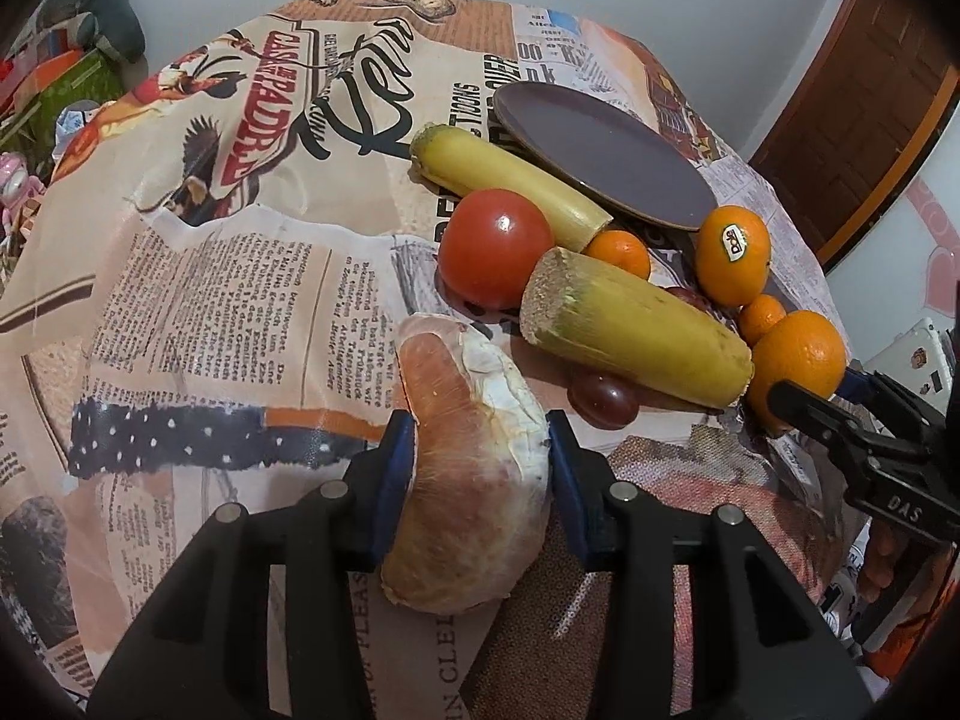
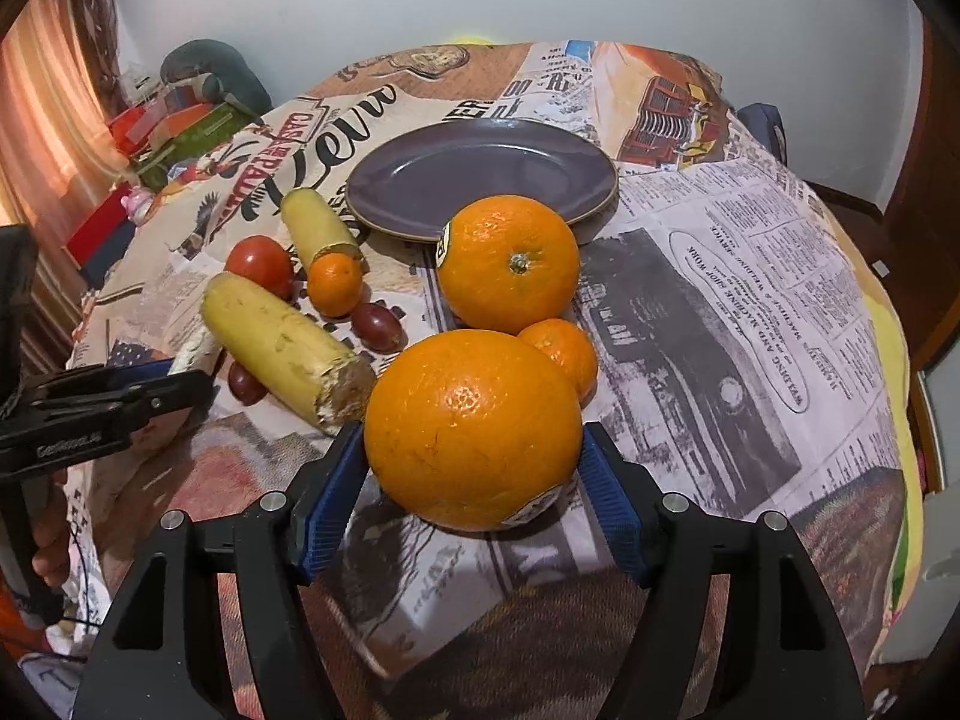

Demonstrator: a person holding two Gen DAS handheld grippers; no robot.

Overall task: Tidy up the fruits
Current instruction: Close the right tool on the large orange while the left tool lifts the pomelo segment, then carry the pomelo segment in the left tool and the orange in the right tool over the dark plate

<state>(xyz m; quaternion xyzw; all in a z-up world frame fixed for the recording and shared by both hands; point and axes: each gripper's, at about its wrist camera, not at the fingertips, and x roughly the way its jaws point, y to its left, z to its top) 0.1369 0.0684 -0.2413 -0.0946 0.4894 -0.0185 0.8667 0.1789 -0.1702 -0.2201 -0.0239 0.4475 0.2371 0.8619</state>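
Your left gripper (image 1: 480, 450) clamps the pomelo wedge (image 1: 474, 468); your right gripper (image 2: 474, 468) squeezes the near orange (image 2: 471, 429) by the table's front edge. Loosen, and that orange rolls off.

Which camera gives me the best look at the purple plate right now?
Right wrist: the purple plate shows whole and bare, only its near rim hidden by an orange. Left wrist sees it obliquely, beyond a banana piece.
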